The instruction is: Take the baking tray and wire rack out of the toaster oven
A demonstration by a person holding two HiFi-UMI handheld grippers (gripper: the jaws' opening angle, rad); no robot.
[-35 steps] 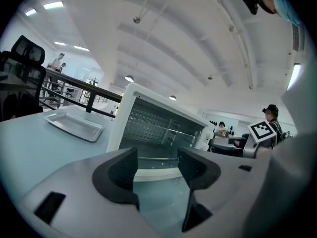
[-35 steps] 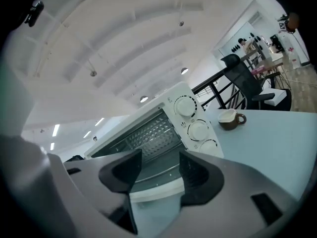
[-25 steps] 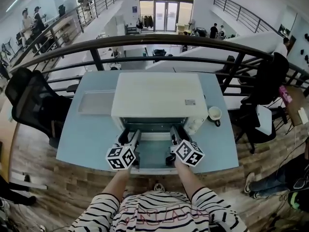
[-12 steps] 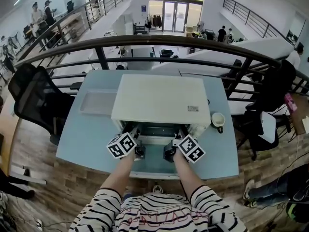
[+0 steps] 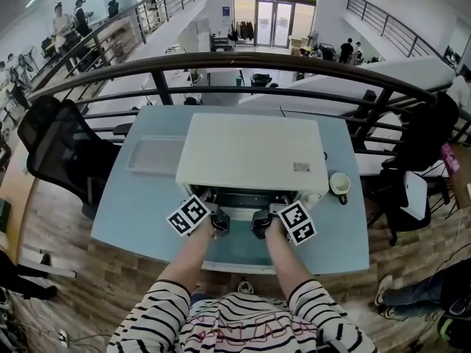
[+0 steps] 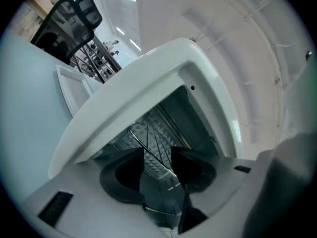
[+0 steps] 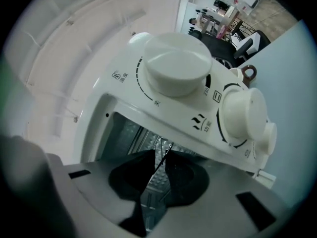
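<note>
Forearms point(image 5: 190, 259) in striped sleeves reach forward from the bottom of the head view. Left tongs point(image 6: 158, 152) and right tongs point(image 7: 158, 157) sit side by side over the lowered oven door point(image 5: 239, 250), their tips at the mouth of the white toaster oven point(image 5: 250, 149). Both pairs have just been closing. On the left the jaws stand at a middling gap. A front wire of the wire rack point(image 6: 156, 135) passes between them, with no pad plainly pressing on it. On the right the jaws are drawn narrow, their tips pinched on a thin wire of the same rack, just below the control knobs point(image 7: 176, 71). The rack sits inside the oven cavity. Under it lies embossed metal, the baking tray point(image 6: 137, 140), likewise inside. The oven stands on a pale blue tabletop point(image 5: 132, 212), with a shallow tray point(image 5: 154, 155) just beside it on the left and a cup point(image 5: 340, 183) near its right corner. Beyond the tabletop are a black chair point(image 5: 55, 149) and a dark railing point(image 5: 243, 61).
</note>
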